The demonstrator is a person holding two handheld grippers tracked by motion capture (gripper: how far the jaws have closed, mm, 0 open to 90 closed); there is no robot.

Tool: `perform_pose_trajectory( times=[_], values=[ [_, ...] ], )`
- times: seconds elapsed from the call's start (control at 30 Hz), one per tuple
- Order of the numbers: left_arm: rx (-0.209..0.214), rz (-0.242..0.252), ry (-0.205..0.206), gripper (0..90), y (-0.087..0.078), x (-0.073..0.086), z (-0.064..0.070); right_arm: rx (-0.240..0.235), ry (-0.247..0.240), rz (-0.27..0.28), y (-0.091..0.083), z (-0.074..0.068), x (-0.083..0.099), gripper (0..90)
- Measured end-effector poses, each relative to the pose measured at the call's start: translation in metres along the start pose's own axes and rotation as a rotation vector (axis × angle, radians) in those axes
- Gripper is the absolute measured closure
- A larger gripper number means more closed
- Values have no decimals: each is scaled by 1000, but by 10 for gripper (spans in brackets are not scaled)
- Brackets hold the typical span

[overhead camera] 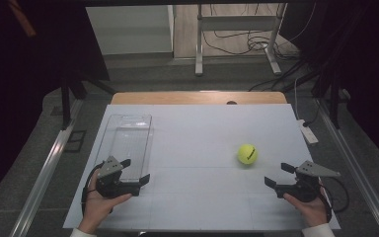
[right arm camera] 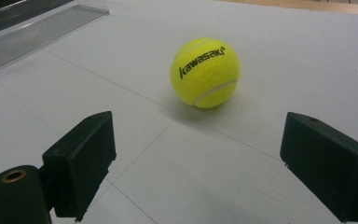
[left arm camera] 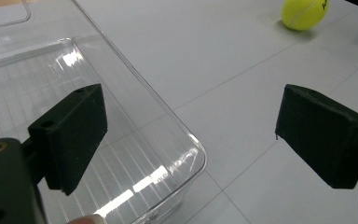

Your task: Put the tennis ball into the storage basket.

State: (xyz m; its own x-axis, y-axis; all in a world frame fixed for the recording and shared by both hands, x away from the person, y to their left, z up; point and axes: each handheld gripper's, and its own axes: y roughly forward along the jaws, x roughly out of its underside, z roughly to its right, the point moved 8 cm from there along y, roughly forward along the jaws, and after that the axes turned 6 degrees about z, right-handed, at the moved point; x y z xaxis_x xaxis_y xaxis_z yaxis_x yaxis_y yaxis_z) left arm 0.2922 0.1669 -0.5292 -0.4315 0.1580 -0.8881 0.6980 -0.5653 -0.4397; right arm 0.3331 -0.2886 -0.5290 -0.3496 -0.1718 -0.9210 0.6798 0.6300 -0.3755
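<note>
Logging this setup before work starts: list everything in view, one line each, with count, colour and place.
ball: one, yellow-green with black lettering, on the table's right half, ahead of the right gripper.
tray: one, clear plastic, long, on the table's left half.
table: one, white top with a wooden far edge.
frame: one, grey metal, on the floor beyond the table.
cables: several, dark, on the floor.
left gripper: one, black, open at the tray's near end.
right gripper: one, black, open, near the ball.
</note>
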Motion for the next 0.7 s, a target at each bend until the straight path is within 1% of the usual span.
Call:
perform_pose_trajectory(
  times=[0.27,0.43,0.5,0.7],
  values=[
    [13,-6,7,88,1,-4,2,0,-1,-1,0,0,0,105],
    [12,-7,17,85,2,-6,4,0,-4,0,0,0,0,105],
    [10,-8,28,84,2,-9,5,-1,-5,1,0,0,0,105],
    [17,-3,27,82,2,-14,7,-1,-5,-1,1,1,0,105]
  ],
)
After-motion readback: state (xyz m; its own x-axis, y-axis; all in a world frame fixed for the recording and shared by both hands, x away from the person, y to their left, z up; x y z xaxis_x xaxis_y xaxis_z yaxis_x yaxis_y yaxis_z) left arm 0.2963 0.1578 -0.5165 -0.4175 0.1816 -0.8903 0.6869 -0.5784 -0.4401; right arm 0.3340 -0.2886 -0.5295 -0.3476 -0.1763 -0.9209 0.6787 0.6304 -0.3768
